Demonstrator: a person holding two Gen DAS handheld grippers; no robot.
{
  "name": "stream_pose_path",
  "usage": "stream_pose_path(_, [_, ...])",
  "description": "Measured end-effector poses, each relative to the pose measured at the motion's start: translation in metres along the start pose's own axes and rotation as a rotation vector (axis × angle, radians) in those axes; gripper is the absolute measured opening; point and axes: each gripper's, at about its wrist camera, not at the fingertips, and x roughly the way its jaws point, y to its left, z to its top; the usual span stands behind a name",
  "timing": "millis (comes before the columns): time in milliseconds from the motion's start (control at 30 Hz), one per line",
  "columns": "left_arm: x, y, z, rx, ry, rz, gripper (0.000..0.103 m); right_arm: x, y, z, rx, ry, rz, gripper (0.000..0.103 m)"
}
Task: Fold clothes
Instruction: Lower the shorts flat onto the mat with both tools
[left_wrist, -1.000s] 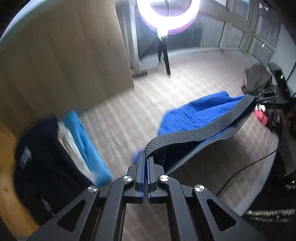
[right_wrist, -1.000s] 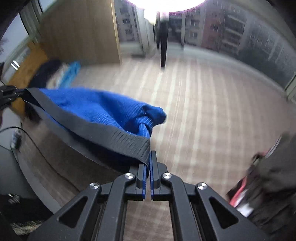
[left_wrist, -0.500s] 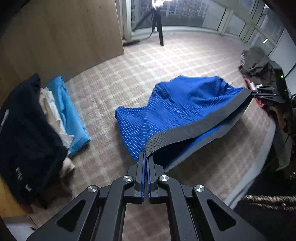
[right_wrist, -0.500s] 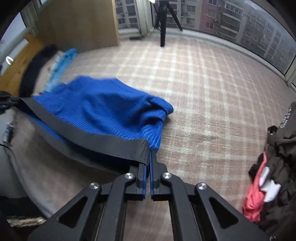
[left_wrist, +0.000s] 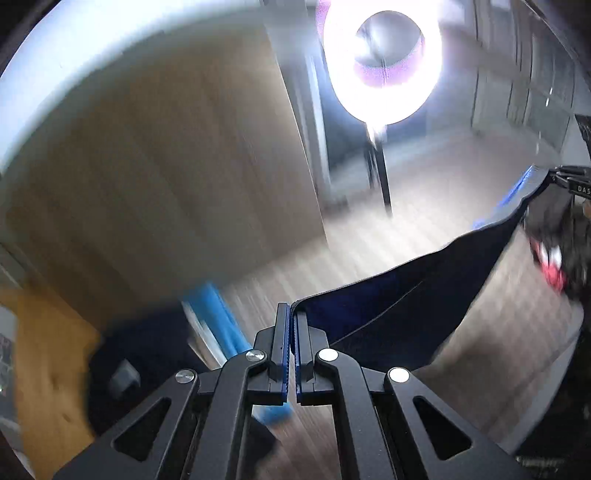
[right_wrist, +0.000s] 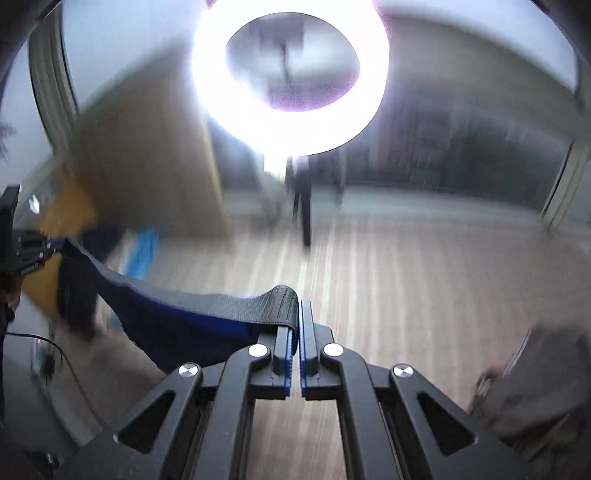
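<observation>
A blue garment with a black ribbed waistband hangs stretched between my two grippers, lifted off the floor. In the left wrist view my left gripper (left_wrist: 290, 314) is shut on one end of the waistband, and the blue garment (left_wrist: 399, 295) runs right to the other gripper (left_wrist: 554, 176). In the right wrist view my right gripper (right_wrist: 298, 314) is shut on the other end of the waistband (right_wrist: 269, 306), and the blue garment (right_wrist: 177, 317) runs left to the left gripper (right_wrist: 51, 246). Both views are motion-blurred.
A pile of folded clothes, dark and light blue (left_wrist: 218, 325), lies on the floor at the left by a wooden panel (left_wrist: 177, 192). A ring light (right_wrist: 291, 74) on a stand is ahead. Dark and red clothes (left_wrist: 554, 258) lie at the right.
Both grippers have swung upward with the garment. It has lifted off the floor and hangs between them; the views now face the ring light and wall instead of the floor.
</observation>
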Motion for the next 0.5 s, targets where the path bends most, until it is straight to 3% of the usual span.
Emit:
stream_pose_path(100, [-0.020,-0.003,0.002,0.037,-0.046,0.007,0.002,-0.018,-0.001,0.010,-0.004,-0.058,-0.003,0.002])
stream_pose_path(200, [0.003,-0.021,-0.030,0.070,0.020,-0.013,0.002,0.003,-0.007,-0.025,0.011,0.012,-0.022,0.002])
stream_pose_path(267, [0.033,-0.039,-0.063,0.092,0.103,-0.038,0.002,0.032,-0.016,-0.066,0.071,0.104,-0.010,0.002])
stream_pose_path(400, [0.112,-0.080,-0.148,0.088,0.347,-0.165,0.002,0.093,-0.038,-0.156,0.194,0.302,-0.019,0.002])
stream_pose_path(500, [0.139,-0.103,-0.189,0.105,0.460,-0.209,0.007,0.116,-0.046,-0.203,0.257,0.411,-0.019,0.002])
